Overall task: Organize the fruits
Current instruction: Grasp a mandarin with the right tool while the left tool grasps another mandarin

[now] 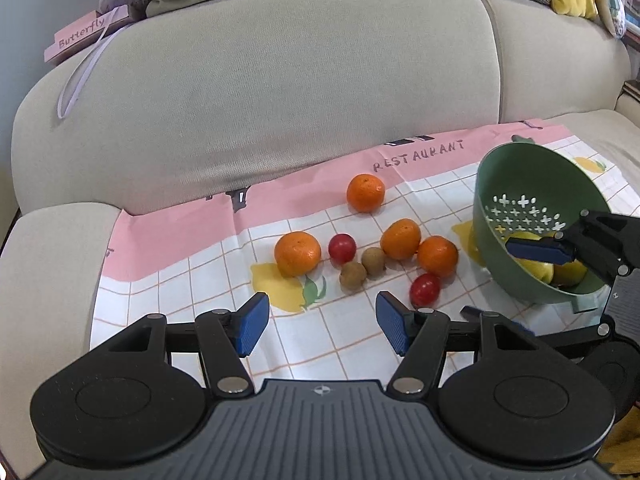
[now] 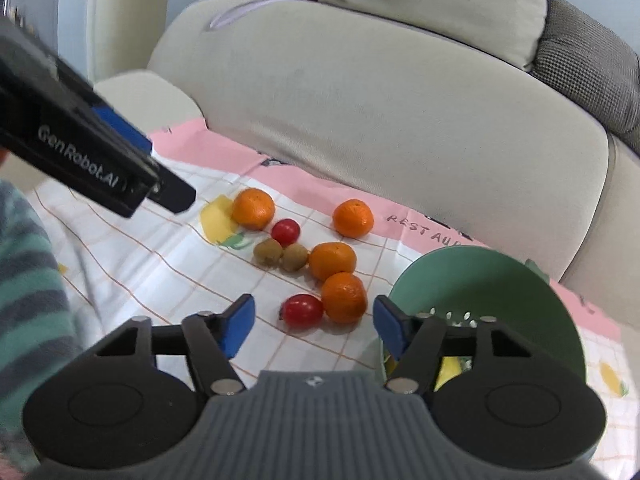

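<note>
On the sofa's checked cloth I see tangerines, kiwis and cherry tomatoes loose, left of the green colander holding yellow fruit. Both my left tool and right tool gape empty; next I'd close on the near tomato.

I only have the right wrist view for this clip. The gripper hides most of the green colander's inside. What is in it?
Observer: The left wrist view shows yellow fruits lying in the green colander, at least two of them.
Reviewer: And the left gripper? I only see its side.
Observer: The left gripper is open and holds nothing, above the cloth.
</note>
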`<state>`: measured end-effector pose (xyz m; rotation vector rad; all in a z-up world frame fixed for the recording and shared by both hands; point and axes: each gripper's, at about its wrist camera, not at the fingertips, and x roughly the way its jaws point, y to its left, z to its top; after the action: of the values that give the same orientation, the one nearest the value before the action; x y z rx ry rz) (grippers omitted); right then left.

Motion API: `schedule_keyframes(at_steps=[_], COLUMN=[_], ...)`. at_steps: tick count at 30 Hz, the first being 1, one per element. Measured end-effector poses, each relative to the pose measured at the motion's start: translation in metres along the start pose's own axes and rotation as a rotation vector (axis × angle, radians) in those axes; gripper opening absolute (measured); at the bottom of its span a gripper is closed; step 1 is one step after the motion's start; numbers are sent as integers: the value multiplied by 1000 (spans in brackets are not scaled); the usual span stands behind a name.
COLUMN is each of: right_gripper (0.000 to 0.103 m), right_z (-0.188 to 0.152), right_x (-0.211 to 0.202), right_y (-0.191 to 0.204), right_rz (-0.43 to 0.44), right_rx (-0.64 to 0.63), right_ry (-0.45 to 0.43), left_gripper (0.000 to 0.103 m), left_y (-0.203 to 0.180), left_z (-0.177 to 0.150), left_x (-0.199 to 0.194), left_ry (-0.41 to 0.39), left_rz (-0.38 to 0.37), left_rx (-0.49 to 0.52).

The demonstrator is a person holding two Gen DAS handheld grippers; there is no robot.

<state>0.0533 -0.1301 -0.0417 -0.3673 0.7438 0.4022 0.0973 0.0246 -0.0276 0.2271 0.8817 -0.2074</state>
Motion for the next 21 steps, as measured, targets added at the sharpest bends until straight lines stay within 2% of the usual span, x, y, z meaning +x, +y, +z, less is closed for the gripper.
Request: schedule_keyframes(at_steps=[7,11,21], right_gripper=[50,50,50], right_z=[3,3,-5], right_x=[26,40,68], right_y=[11,17,17], right_rz=[-98,-133,-70], right_rx=[-221,-417,-765], right_ry=[40,54,115], left_gripper=[72,72,72], left_y=[12,17,18], left_z=[2,4,5], left_x=[24,35,49], left_ry=[29,45,70], left_rz=[-13,-15,-10], left_rx=[-11,-12,2])
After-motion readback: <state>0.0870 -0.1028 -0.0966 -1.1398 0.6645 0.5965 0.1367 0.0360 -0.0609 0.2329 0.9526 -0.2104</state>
